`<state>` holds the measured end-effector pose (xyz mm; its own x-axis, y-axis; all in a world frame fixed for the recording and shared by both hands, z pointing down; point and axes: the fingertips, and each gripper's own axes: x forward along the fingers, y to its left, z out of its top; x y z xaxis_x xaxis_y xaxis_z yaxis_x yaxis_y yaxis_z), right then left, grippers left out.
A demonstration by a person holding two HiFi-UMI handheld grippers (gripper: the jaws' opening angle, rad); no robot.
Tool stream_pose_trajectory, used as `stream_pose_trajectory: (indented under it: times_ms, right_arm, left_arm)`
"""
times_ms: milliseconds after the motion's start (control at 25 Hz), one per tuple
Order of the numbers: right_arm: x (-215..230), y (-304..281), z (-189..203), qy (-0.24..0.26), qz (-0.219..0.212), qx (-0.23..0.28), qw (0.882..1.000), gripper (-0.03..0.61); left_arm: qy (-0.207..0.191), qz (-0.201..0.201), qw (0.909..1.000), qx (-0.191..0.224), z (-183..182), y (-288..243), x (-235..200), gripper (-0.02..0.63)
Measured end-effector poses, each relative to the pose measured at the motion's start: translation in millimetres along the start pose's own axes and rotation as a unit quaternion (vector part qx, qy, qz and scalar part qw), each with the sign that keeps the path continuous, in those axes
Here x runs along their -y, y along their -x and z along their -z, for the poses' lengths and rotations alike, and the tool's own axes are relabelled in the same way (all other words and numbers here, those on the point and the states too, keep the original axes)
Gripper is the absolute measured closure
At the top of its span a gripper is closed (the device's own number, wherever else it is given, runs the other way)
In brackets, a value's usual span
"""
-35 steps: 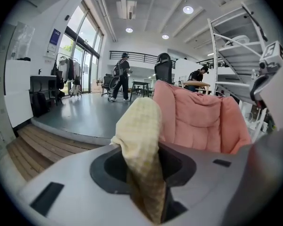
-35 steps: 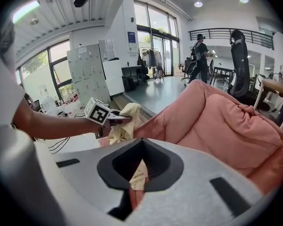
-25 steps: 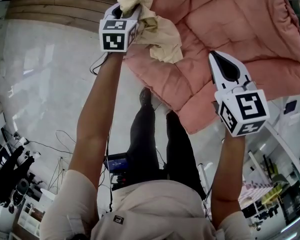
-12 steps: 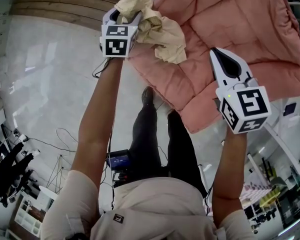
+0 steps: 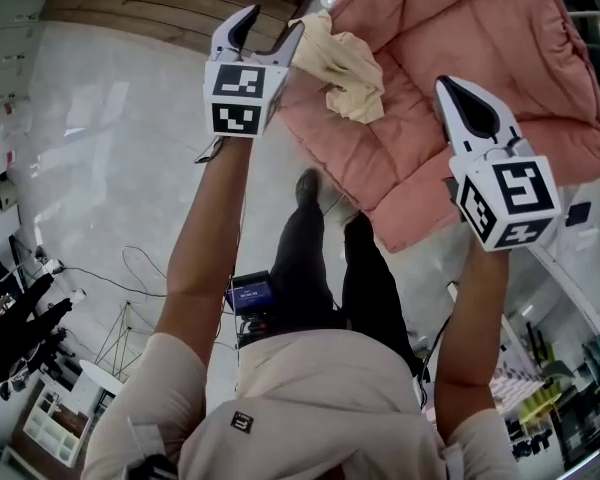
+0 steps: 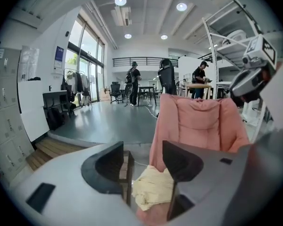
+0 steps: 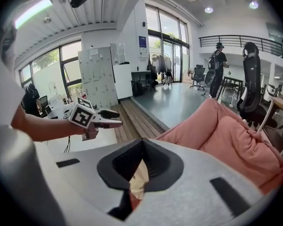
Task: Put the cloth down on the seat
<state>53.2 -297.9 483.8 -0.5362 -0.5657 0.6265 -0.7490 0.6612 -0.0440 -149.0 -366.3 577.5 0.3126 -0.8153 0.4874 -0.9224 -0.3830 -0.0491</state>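
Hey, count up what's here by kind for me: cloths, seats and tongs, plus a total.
Cloth: 1
Pink seat: 1
Tongs: 2 (left tongs opening, nothing gripped between them; right tongs shut)
Total: 4

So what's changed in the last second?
The left claw has let go of the cloth. Its jaws are opening and the pads no longer press on the cloth, which has dropped out of them onto the edge of the seat. The right claw stayed shut and empty over the seat, which did not move.
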Motion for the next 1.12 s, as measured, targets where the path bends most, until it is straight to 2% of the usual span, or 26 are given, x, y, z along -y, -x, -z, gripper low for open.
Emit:
stream_pose_trajectory:
  times_ms: [160, 280, 360, 440, 520, 680, 920, 1120]
  right_arm:
    - [-7.2, 26.3, -30.6, 0.002, -0.001, 0.021, 1.000, 0.584]
    - [-15.9, 44.3, -54.8, -0.003, -0.007, 0.048, 0.999, 0.584]
    - [-23.5, 60.0, -73.4, -0.003, -0.010, 0.066, 0.998, 0.584]
    - [-33.4, 78.5, -89.8, -0.002, -0.014, 0.081, 0.997, 0.584]
    - [-42.8, 96.8, -104.3, 0.002, -0.017, 0.095, 0.995, 0.584]
    - [-56.1, 135.9, -134.8, 0.013, -0.019, 0.129, 0.991, 0.585]
    - [-73.6, 201.5, -172.3, 0.030, -0.014, 0.165, 0.986, 0.586]
    - [-89.7, 251.8, -198.0, 0.044, -0.008, 0.193, 0.980, 0.586]
  left_arm:
    - [-0.011, 0.019, 0.9986, 0.048, -59.2, 41.9, 11.9, 0.375]
    - [-0.026, 0.031, 0.9952, 0.090, -107.0, 78.5, 17.4, 0.430]
    - [-0.034, 0.039, 0.9914, 0.120, -141.2, 106.8, 21.9, 0.489]
    - [-0.037, 0.052, 0.9871, 0.147, -172.0, 136.7, 30.8, 0.550]
    - [-0.036, 0.070, 0.9826, 0.169, -198.8, 164.6, 42.3, 0.582]
    - [-0.038, 0.095, 0.9738, 0.203, -243.7, 215.0, 63.6, 0.598]
    - [-0.051, 0.108, 0.9634, 0.240, -292.8, 287.0, 89.1, 0.600]
    - [-0.047, 0.103, 0.9666, 0.230, -323.3, 341.4, 105.9, 0.600]
